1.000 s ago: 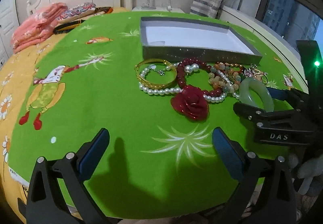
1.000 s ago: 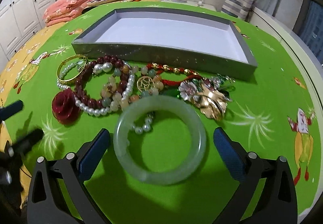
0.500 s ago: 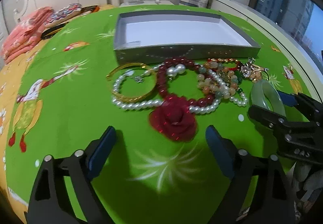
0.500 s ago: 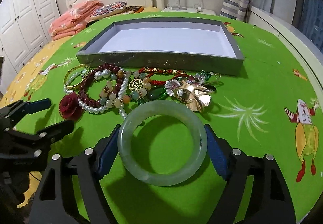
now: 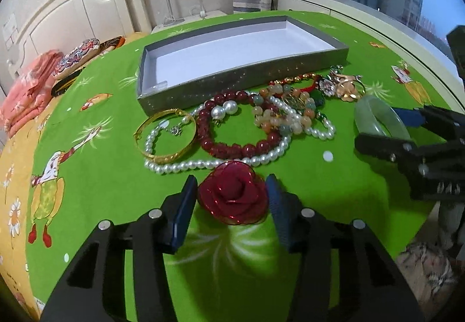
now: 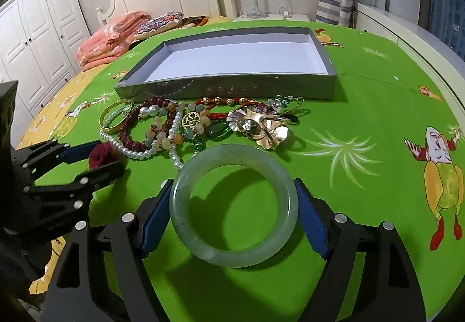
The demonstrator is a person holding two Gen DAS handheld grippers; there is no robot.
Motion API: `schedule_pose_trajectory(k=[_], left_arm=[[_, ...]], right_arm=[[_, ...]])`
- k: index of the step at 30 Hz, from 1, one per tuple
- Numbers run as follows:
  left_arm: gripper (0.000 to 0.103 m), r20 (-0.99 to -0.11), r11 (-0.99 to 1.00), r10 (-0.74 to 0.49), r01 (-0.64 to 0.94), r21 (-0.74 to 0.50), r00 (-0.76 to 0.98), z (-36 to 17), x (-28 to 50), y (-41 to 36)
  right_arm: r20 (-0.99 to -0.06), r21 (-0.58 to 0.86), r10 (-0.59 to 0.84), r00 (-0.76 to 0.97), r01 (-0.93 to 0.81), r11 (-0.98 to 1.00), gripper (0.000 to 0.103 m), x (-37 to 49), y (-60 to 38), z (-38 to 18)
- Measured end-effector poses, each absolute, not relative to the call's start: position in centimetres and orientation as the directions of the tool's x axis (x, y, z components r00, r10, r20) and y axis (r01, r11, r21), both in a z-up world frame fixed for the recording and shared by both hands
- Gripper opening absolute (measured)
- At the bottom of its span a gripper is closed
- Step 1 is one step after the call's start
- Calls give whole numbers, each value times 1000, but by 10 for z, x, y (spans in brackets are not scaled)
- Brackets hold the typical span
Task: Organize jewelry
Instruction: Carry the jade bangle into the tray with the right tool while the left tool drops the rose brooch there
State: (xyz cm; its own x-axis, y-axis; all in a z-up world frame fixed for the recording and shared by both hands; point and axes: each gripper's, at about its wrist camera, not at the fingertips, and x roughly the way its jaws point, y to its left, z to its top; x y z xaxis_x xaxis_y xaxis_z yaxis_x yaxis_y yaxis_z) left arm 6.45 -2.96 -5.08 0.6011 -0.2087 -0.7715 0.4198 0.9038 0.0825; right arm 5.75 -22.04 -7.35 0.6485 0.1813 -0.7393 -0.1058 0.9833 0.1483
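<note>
Right gripper: your right gripper point(image 6: 234, 207) is clamping the jade bangle point(image 6: 234, 206) across its width, both blue pads pressing on the outer rim; the ring is lying flat between them, low over the green cloth point(image 6: 363, 107).
Left gripper: your left gripper point(image 5: 231, 207) is bracketing the red rose point(image 5: 232, 197), one blue pad just beside each flank; I cannot tell whether the pads are actually gripping it yet.
Progress: you are sitting at the very start, as I judge it. The grey tray point(image 6: 226, 86) is showing only its bare white floor, so nothing is sorted yet. The bangle and the rose are looking like your first two pieces to carry over.
Left to do: everything else is waiting in a tangled heap just in front of the tray's near wall.
Heap, left end: a gold bangle point(image 5: 165, 137) is lying flat with a pearl strand point(image 5: 215, 162) running through and around it.
Heap, middle: a dark red bead bracelet point(image 5: 232, 130) is overlapping a string of pale mixed beads point(image 5: 279, 115).
Heap, right end: a gold flower brooch point(image 6: 261, 124) is resting beside a red and gold cord point(image 6: 226, 102) near the tray.
Jade bangle, look: pale milky green, smooth, thick-walled and rigid; it is probably slippery under the pads.
Rose, look: deep red layered petals with thin glinting edges, soft-looking, so it is likely crushing easily under a hard squeeze.
</note>
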Motion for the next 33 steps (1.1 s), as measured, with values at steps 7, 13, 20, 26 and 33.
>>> schedule_pose_trajectory(k=[7,13,20,26,33], left_arm=[[48,-741,919,-228,390,51,632,-33,59,-10],[48,-702,921,-240,385,54,671,-11,82,-11],[48,-696,928,-231,369,51,679,0,139,-17],[48,-734,942,-190,333,52,652,-7,194,-19],[48,-760,943,-126,314,107,638,-26,236,-26]], right_arm=[[-729,167,190,657,-98,981,76,52,-227,-71],[-687,161,186,703,-103,982,76,57,-234,-49],[-674,147,165,720,-89,985,76,95,-252,-32],[-694,159,165,701,-74,984,76,157,-266,-26],[-734,127,141,665,-69,990,76,210,-256,-42]])
